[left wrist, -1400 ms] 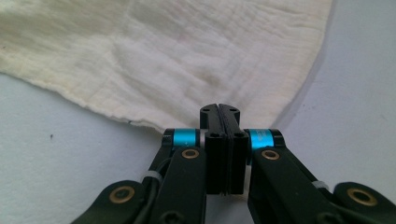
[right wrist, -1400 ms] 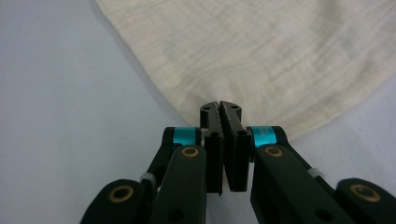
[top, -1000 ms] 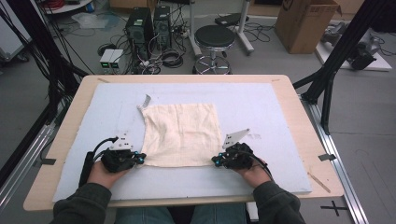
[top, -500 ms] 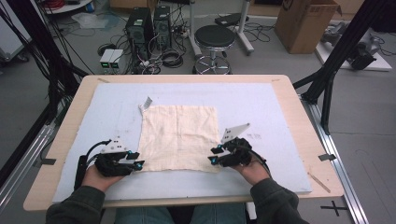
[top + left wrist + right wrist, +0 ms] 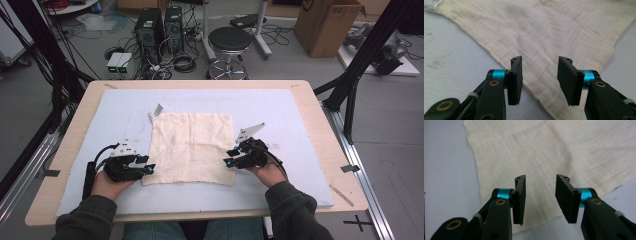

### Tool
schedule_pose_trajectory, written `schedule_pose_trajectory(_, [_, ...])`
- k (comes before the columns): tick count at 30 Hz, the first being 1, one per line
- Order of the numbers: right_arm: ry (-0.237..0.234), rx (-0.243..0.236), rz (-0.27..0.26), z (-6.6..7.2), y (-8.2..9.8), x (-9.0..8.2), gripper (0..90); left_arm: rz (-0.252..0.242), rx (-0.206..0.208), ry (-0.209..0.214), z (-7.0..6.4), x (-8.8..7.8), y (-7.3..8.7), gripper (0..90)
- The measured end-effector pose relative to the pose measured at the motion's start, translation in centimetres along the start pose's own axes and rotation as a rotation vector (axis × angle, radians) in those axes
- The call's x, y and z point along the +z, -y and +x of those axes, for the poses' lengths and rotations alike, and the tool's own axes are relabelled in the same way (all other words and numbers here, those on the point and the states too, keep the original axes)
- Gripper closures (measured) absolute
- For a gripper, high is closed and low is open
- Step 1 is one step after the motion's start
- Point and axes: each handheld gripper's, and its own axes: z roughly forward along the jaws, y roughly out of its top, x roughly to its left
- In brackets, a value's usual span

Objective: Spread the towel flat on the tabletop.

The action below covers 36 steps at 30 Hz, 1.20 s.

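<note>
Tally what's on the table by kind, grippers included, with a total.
Cream cloth: 1
Pale blue mat: 1
Grippers: 2, the left gripper and the right gripper, both open at the cloth's near corners
Total: 4

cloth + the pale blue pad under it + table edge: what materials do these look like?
Cloth: looks like thin woven cotton, gauze-like, cream and matte; a fine grid weave, soft creases and faint stains show in the left gripper view.
Pad: probably foam or felt sheet, pale blue, matte, lightly scuffed; cannot tell which.
Table: light wood or wood-look laminate, smooth, with a visible pale grain tone at the rim.
</note>
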Motion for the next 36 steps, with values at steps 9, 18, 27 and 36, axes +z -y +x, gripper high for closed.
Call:
schedule_pose_trajectory(9, [0.011, -0.053, 0.065, 0.8, 1.4, 1.4, 63.0, 0.032, 0.004, 0.026, -0.4, 0.7, 0.5, 58.2])
schedule_pose_trajectory(18, [0.03, -0.084, 0.072, 1.1, 1.6, 1.3, 65.2, 0.048, 0.011, 0.025, -0.7, 0.7, 1.0, 57.3])
schedule_pose_trajectory(27, [0.03, -0.099, 0.075, 0.9, 1.8, 1.0, 67.0, 0.045, 0.012, 0.026, -0.8, 0.6, 1.0, 55.1])
schedule_pose_trajectory(36, [0.032, -0.088, 0.071, 0.9, 2.0, 0.8, 63.4, 0.031, 0.019, 0.022, -0.9, 0.4, 1.0, 50.8])
